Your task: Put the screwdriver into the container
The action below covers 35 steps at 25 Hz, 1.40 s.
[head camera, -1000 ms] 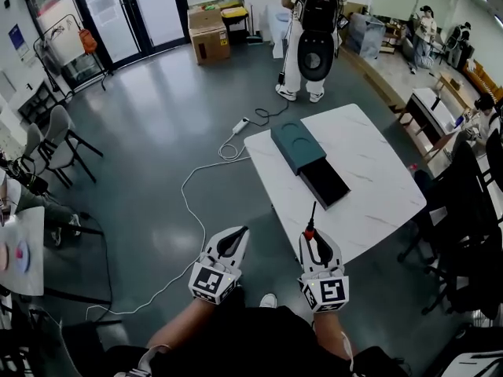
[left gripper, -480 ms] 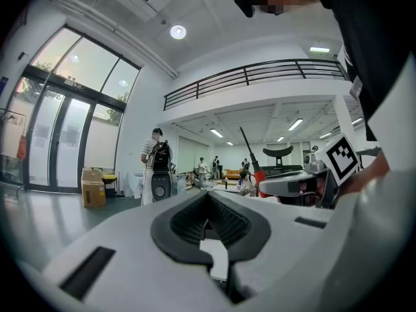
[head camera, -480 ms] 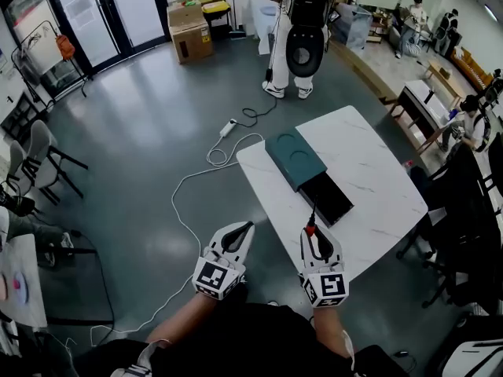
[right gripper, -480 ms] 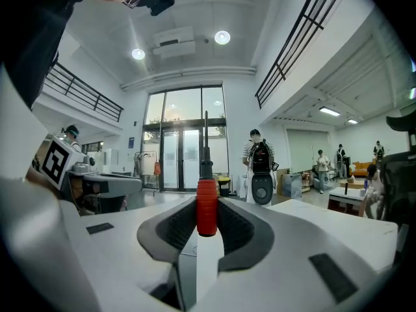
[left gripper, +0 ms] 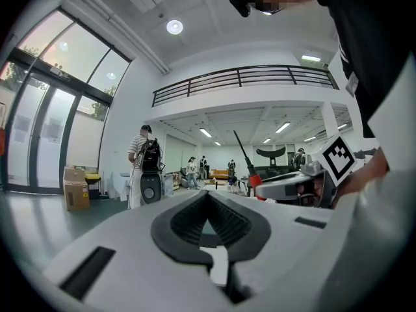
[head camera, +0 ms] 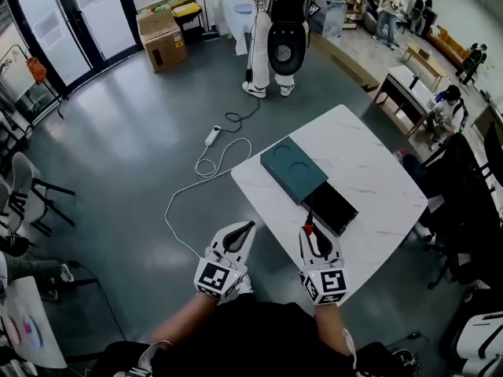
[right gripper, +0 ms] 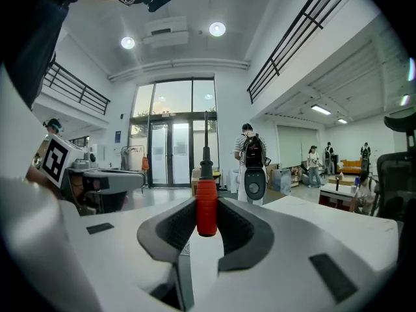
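- The grey floor (head camera: 134, 155) fills most of the head view, from the glass doors at the upper left down to the lower edge.
- The white marbled table (head camera: 369, 159) stands right of the centre, turned like a diamond; its near corner reaches down toward the two grippers.
- A person (head camera: 273, 22) with a dark backpack stands at the top centre, well apart from the table.
- A cardboard box (head camera: 161, 38) stands on the floor at the upper left, near the doors.
- The container (head camera: 292, 169) lies on the left part of the table: a teal part with two round marks, and a black open part joined to it toward the lower right.
- The left gripper (head camera: 248, 228) is at the lower centre, over the floor just beside the table edge. In the left gripper view (left gripper: 209, 197) its jaws are clenched together with nothing between them.
- The right gripper (head camera: 313, 232) is at the lower centre right, over the near edge of the table. In the right gripper view (right gripper: 207, 203) its jaws are grasping the red handle.
- A white cable (head camera: 206, 167) runs in loops over the floor left of the table, with a power strip (head camera: 212, 136) at its upper end.
- The screwdriver (head camera: 310, 226) is in the right jaws, not in the container. Its dark shaft points up in the frame toward the black open part, just below it. In the right gripper view the screwdriver (right gripper: 207, 216) stands upright in the middle.
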Available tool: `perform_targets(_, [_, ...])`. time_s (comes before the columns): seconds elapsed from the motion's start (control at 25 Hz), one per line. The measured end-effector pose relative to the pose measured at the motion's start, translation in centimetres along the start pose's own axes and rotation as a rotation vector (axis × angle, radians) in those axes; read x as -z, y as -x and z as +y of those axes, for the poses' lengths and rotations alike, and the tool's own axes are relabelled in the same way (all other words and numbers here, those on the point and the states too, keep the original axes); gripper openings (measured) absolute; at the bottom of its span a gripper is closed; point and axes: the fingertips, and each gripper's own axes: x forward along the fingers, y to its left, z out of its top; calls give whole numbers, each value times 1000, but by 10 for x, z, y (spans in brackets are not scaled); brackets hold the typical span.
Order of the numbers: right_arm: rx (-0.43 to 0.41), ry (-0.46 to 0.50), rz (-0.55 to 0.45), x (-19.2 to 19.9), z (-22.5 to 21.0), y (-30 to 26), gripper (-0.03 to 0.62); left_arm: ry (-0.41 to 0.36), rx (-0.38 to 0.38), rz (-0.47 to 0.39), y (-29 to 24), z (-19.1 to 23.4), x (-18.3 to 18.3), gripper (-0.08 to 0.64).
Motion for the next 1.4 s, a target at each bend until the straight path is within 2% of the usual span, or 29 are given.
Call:
perform_targets(0.36, [109,6,28,4,-7,-14,110,-9,129,-14,-16,18,6,5])
perform_targets(0.48, [147,0,49,8,-19,-15,110,20,160,1,-28,16,12,5])
perform_targets(0.72, [209,-17,53,16,-59,-10,110,6,229,-4,-67,2,15,5])
perform_targets(0.96, [254,-11,63,22,-97,-7,110,-28,260,-1,-106,-8,13,5])
perform_targets(1.2, [226,89,105,35,-129,-8,110,-39,285,10,-145,-16,11,5])
perform_targets(1.4, [256,76,137,44,-157,-10,109,-22,265,23,-171,-16,10,5])
